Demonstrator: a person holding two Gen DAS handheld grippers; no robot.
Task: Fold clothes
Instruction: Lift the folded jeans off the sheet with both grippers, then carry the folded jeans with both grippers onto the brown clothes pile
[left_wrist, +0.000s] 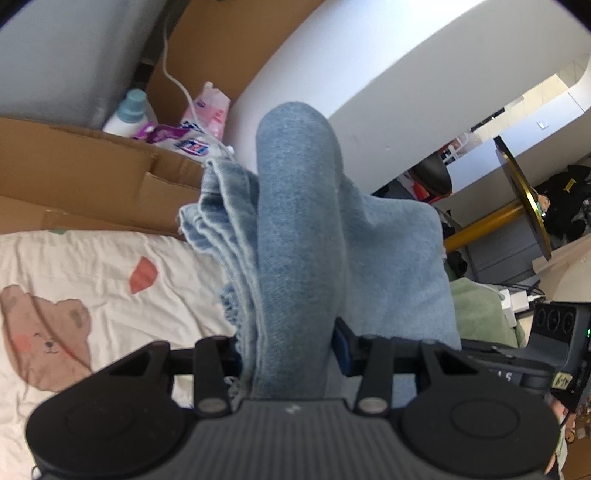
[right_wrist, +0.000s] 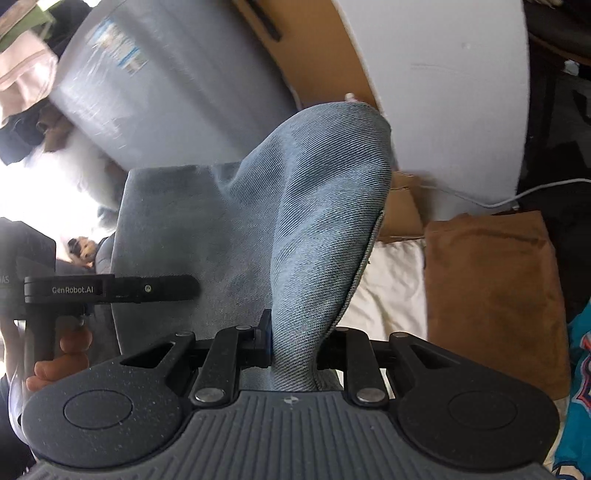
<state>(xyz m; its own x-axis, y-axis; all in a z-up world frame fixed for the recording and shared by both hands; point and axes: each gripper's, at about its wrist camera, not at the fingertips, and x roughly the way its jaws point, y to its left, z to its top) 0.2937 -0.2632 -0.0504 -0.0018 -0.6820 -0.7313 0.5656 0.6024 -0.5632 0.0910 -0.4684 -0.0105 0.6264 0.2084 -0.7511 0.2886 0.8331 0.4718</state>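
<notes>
A pair of light blue jeans (left_wrist: 295, 221) hangs bunched above the bed. My left gripper (left_wrist: 291, 350) is shut on a thick fold of them, with frayed hems (left_wrist: 221, 206) trailing to the left. In the right wrist view the same denim (right_wrist: 314, 229) rises as a ridge from my right gripper (right_wrist: 295, 347), which is shut on a narrower fold. The fabric hides both grippers' fingertips. The left gripper (right_wrist: 110, 290), held by a hand (right_wrist: 55, 362), shows to the left, beside the denim. The right gripper's body (left_wrist: 546, 347) appears at the lower right of the left wrist view.
A cream bed sheet (left_wrist: 92, 295) with a bear print lies below on the left. Behind it stand cardboard boxes (left_wrist: 74, 166), bottles (left_wrist: 129, 114) and a white cable (left_wrist: 177, 77). A brown paper bag (right_wrist: 487, 295) and a teal garment (right_wrist: 580, 387) lie at right. A white wall (left_wrist: 369, 55) is beyond.
</notes>
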